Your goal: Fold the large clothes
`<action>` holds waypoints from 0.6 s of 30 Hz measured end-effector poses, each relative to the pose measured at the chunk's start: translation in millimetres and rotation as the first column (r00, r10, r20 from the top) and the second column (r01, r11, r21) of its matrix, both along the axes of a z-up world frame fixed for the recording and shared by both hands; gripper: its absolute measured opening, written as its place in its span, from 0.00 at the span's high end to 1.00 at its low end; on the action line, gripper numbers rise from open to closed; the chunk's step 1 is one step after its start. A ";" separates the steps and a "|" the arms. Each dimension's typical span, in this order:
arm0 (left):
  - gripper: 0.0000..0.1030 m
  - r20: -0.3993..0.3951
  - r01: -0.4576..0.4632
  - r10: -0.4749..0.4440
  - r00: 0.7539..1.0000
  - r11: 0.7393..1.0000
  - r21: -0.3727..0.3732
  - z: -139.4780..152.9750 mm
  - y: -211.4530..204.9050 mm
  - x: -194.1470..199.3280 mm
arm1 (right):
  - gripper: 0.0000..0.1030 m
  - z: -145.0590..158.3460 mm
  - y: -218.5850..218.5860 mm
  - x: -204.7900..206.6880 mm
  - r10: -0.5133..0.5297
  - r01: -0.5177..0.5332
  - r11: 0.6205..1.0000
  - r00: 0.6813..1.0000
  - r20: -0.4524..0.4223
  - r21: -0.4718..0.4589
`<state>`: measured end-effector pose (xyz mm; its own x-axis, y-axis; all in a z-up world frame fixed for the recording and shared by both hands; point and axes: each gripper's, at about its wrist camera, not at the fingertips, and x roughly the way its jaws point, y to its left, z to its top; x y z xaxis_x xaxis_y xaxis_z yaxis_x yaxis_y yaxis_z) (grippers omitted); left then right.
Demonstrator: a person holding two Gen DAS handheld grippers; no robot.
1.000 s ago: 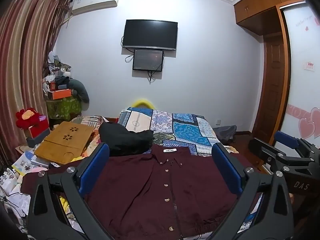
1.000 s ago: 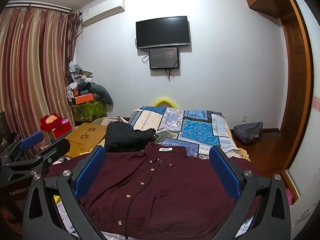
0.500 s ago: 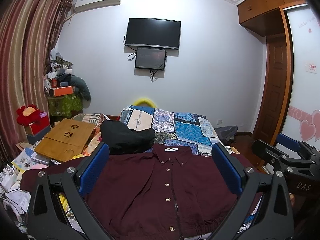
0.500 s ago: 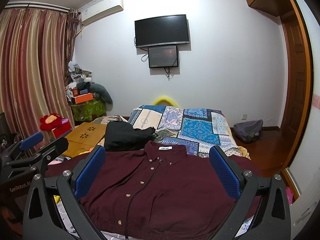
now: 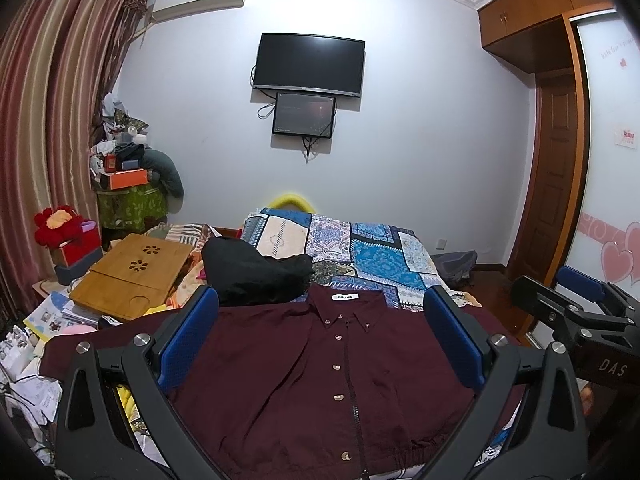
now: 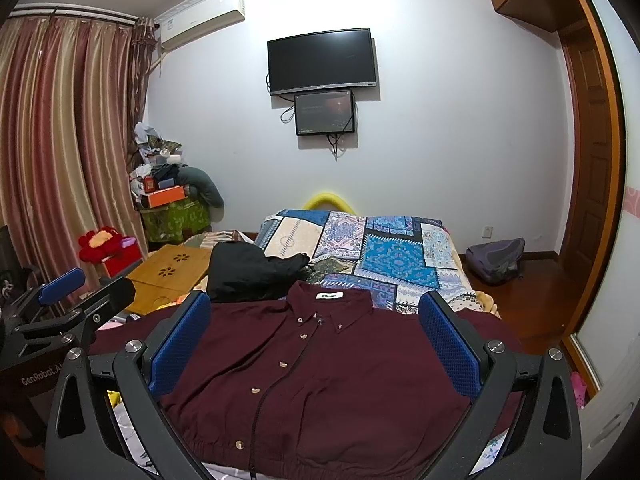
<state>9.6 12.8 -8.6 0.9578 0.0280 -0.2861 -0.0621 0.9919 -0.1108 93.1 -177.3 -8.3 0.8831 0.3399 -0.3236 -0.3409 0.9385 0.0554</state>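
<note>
A maroon shirt (image 5: pixel 320 368) is shown spread flat beneath the left gripper (image 5: pixel 320 344) and right gripper (image 6: pixel 314 342), both held wide apart, empty.

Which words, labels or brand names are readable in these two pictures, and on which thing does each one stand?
"DAS": on the right tongs, on the black body.
"GenRobot.AI": on the left tongs, on the black body, end partly cut off.
Shirt collar label: too blurred.
Air conditioner sticker: too small.
Wall notice: too small.
</note>
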 end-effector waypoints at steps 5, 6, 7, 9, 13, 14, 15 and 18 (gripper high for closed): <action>0.00 -0.003 0.000 0.000 1.000 1.000 0.000 -2.3 1.8 0.6 | 0.00 0.4 2.0 -0.3 0.000 0.000 1.000 1.000 -0.001 -0.005; 0.00 -0.002 -0.001 0.001 1.000 1.000 0.000 -2.6 1.4 0.7 | 0.00 0.6 2.3 -0.1 -0.001 0.001 1.000 1.000 -0.001 -0.006; 0.00 -0.001 -0.002 0.002 1.000 1.000 0.001 -2.7 1.2 0.7 | 0.00 0.6 2.3 0.0 0.000 0.000 1.000 1.000 0.000 -0.005; 0.00 0.001 -0.003 0.003 1.000 1.000 0.001 -2.8 1.3 0.6 | 0.00 0.8 2.2 0.7 -0.001 0.001 1.000 1.000 -0.003 -0.002; 0.00 -0.001 -0.001 0.001 1.000 1.000 0.002 -2.9 0.2 0.2 | 0.00 1.0 1.5 1.7 -0.001 0.001 1.000 1.000 -0.006 0.001; 0.00 0.000 -0.002 0.002 1.000 1.000 0.002 -2.8 0.4 0.2 | 0.00 1.2 1.6 1.8 -0.001 0.001 1.000 1.000 -0.006 0.000; 0.00 0.000 -0.002 0.002 1.000 1.000 0.002 -2.6 -0.5 0.2 | 0.00 1.3 1.6 1.8 -0.002 0.002 1.000 1.000 -0.006 0.000; 0.00 -0.001 -0.002 0.002 1.000 1.000 0.002 -2.8 -0.4 0.2 | 0.00 1.0 1.2 2.3 -0.001 0.001 1.000 1.000 -0.006 -0.001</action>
<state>9.8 12.4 -11.4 0.9574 0.0301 -0.2873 -0.0639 0.9920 -0.1091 95.4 -176.1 -7.2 0.8816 0.3385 -0.3288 -0.3396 0.9389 0.0562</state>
